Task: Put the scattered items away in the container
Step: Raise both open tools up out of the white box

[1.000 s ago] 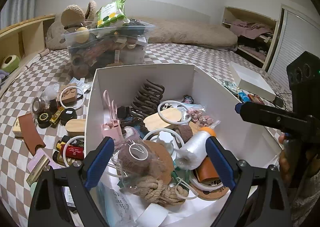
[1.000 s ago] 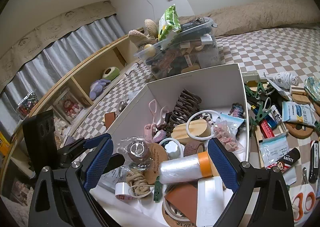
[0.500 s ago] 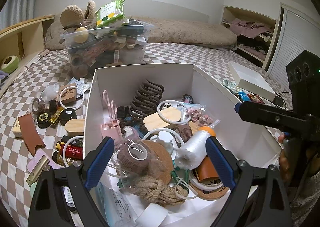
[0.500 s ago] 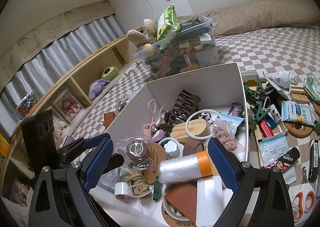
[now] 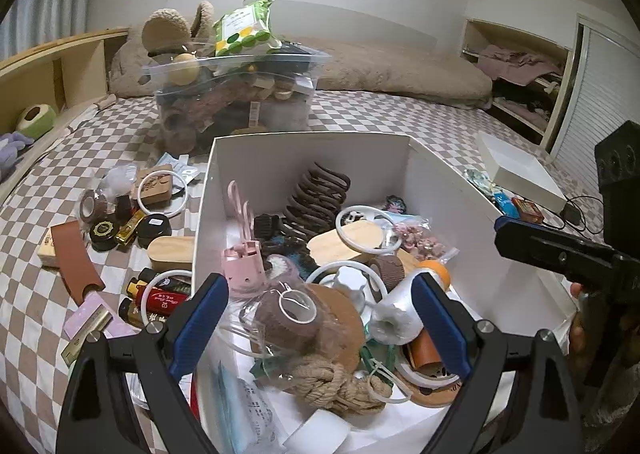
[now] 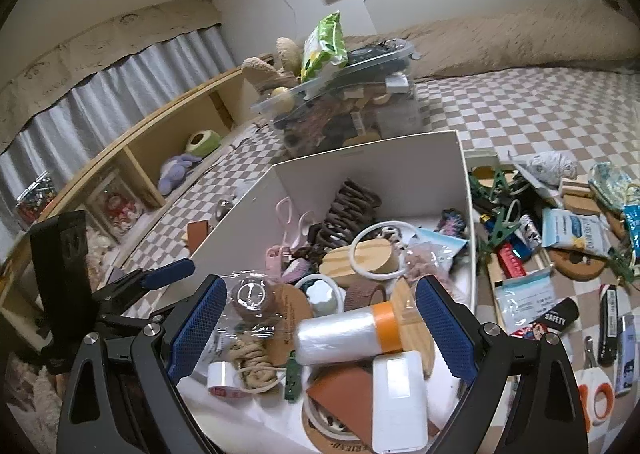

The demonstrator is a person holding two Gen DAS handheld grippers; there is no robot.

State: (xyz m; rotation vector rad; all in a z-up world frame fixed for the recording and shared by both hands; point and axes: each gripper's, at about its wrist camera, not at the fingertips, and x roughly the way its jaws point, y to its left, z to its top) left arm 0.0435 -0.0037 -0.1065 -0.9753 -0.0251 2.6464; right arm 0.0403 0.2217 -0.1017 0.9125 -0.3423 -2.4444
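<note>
— Both hand-held grippers, left and right, are seen spread wide, nothing pinched.

— And the white box?

— It is set on the checkered bed, already crowded; scattered items are left beside it.

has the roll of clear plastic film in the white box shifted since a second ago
No. The plastic film roll lies as before, orange end toward the white box right wall, beside the same brown tape ring.
</note>
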